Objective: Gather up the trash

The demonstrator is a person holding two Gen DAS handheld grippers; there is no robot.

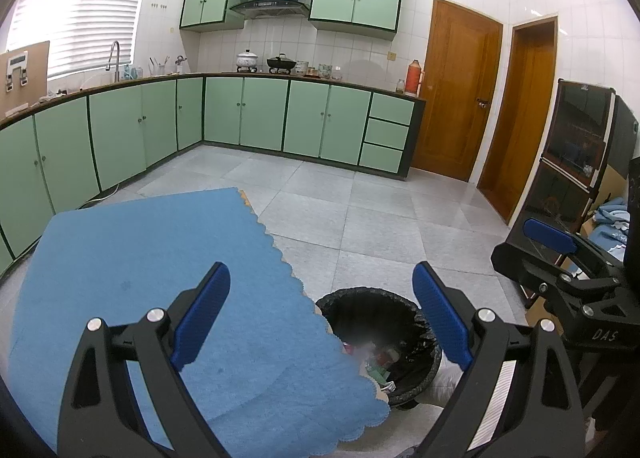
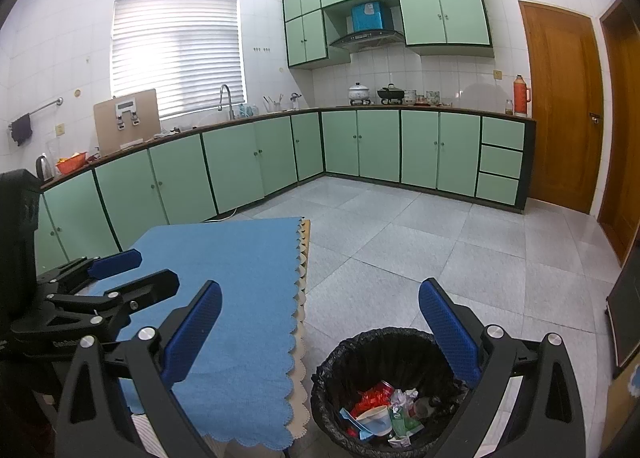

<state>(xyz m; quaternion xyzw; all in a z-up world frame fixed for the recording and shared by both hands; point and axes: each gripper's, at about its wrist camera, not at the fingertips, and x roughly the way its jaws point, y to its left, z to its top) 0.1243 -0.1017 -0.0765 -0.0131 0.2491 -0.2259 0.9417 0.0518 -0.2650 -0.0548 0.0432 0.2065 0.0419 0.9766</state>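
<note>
Honestly looks near done: both claws, left claw (image 1: 320,314) and right claw (image 2: 320,334), wide and empty, worktop (image 2: 240,290) bare, bin (image 2: 400,342) holding trash (image 2: 384,410); next, scan for leftovers.

Matt blue cloth (image 2: 236,298) — glossy black bin liner (image 2: 360,354).

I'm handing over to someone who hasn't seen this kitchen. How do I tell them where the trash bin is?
Start at the table with the blue cloth in the middle of the tiled floor. Just off its scalloped right edge, on the floor, stands the trash bin. It is the only round black container there, lined with a crinkled black bag and holding wrappers and a cup.
</note>
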